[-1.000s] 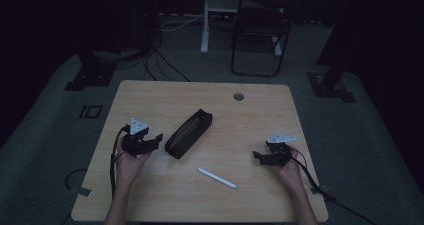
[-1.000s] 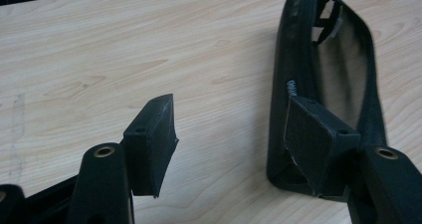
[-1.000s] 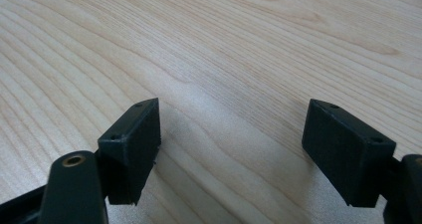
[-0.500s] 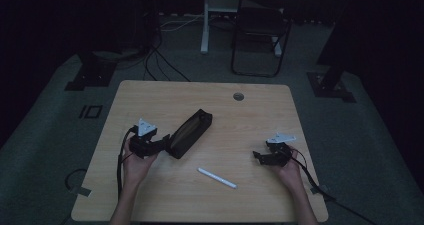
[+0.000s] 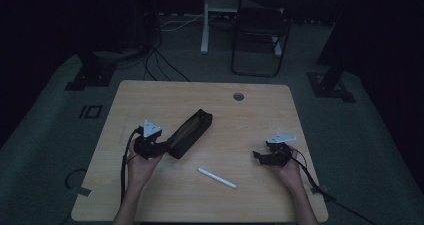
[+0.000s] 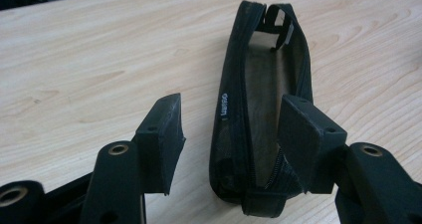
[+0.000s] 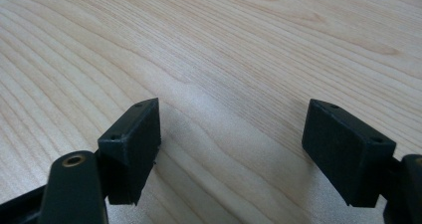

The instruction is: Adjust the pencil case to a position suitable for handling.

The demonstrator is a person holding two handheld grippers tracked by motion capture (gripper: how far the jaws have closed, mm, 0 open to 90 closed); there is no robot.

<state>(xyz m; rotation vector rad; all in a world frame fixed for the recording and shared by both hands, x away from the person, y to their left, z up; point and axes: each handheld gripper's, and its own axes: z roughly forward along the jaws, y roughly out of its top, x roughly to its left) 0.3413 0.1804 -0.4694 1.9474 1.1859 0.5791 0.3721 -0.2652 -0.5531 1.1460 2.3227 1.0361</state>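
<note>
The black fabric pencil case (image 5: 189, 133), long, soft and unzipped, lies diagonally mid-tabletop (image 5: 250, 115). The left gripper (image 5: 159, 147) has slid rightward to its near end; its jaws, just narrowed, straddle that end without pressing. The right gripper (image 5: 261, 157) rests, jaws apart, over pale woodgrain.

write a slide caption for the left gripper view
Left gripper open astride the near end of an unzipped black pouch on a wooden table.
</note>
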